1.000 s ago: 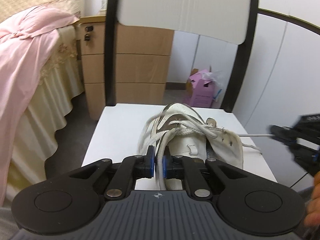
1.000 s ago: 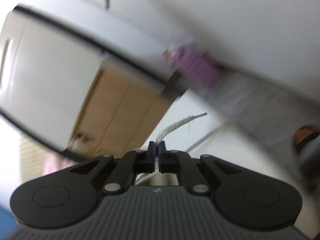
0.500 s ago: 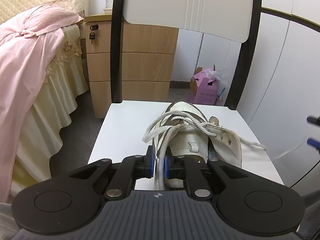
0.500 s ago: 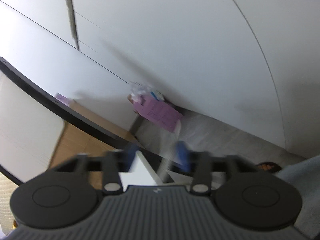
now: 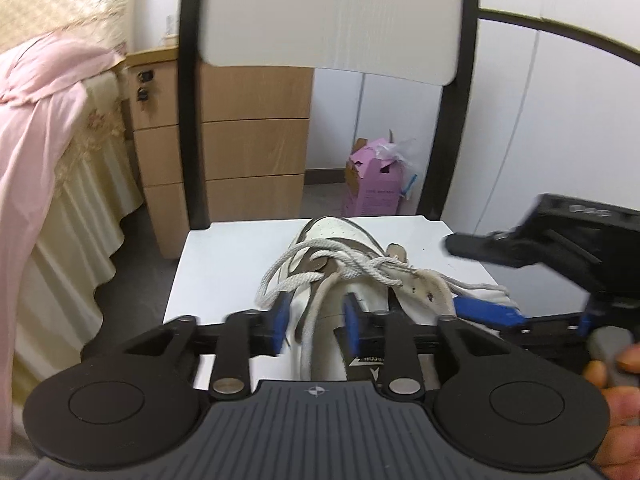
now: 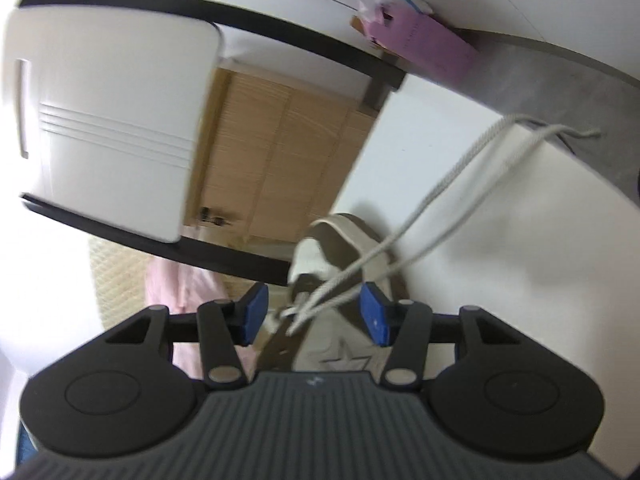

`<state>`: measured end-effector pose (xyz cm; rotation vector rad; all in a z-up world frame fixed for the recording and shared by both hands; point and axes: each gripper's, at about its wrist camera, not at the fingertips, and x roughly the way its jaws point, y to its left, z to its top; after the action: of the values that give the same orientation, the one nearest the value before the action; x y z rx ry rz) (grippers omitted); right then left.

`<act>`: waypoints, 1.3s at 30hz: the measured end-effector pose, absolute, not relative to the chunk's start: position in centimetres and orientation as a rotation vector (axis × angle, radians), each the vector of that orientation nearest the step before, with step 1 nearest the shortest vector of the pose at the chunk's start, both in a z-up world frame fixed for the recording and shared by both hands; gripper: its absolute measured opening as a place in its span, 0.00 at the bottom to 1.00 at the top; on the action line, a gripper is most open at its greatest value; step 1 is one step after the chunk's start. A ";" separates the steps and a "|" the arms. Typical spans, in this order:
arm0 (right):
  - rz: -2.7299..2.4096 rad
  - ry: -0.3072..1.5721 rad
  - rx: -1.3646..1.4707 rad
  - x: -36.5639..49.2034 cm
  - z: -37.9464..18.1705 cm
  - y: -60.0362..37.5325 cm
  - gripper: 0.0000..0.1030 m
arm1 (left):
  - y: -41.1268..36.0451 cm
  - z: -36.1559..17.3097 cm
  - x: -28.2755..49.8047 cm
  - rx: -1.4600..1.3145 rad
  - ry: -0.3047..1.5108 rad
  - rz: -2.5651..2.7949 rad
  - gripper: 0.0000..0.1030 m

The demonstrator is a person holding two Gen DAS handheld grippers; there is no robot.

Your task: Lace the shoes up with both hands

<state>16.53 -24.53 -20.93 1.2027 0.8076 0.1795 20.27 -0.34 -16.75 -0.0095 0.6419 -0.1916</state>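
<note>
One white shoe [image 5: 340,264] lies on the white seat of a chair [image 5: 224,256] in my bedroom, its lace [image 5: 304,280] loosely crossed over the tongue. Two grippers are mine. My left gripper [image 5: 314,322] has just been opening, its blue pads clear of the lace strand and shoe side between them. My right gripper [image 6: 316,314] is spread too, two lace strands running loose between its pads. Behind stand one wooden drawer unit [image 5: 240,152], one pink box [image 5: 374,188] and one bed draped in pink cloth [image 5: 36,128].
</note>
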 end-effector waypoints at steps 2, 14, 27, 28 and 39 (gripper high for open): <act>0.185 0.820 1.228 16.8 -21.6 -24.4 0.46 | -0.3 -16.5 20.2 -0.019 0.619 -0.196 0.41; 0.205 0.778 0.748 18.3 -17.5 -22.7 0.02 | -0.1 -16.7 20.5 -0.079 0.623 -0.107 0.09; -0.175 0.699 0.664 15.0 -16.8 -32.1 0.02 | -0.1 -16.3 20.1 -0.072 0.627 -0.036 0.09; -0.180 0.711 0.667 15.0 -17.1 -32.3 0.02 | -0.2 -16.4 20.1 -0.065 0.626 -0.031 0.09; -0.204 0.727 0.663 13.9 -16.7 -31.7 0.67 | 0.1 -16.2 19.7 -0.086 0.640 -0.038 0.11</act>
<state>13.87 -31.71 -16.70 0.6633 0.7267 -0.2043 19.70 0.14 -16.19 -0.0857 0.6403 -0.0382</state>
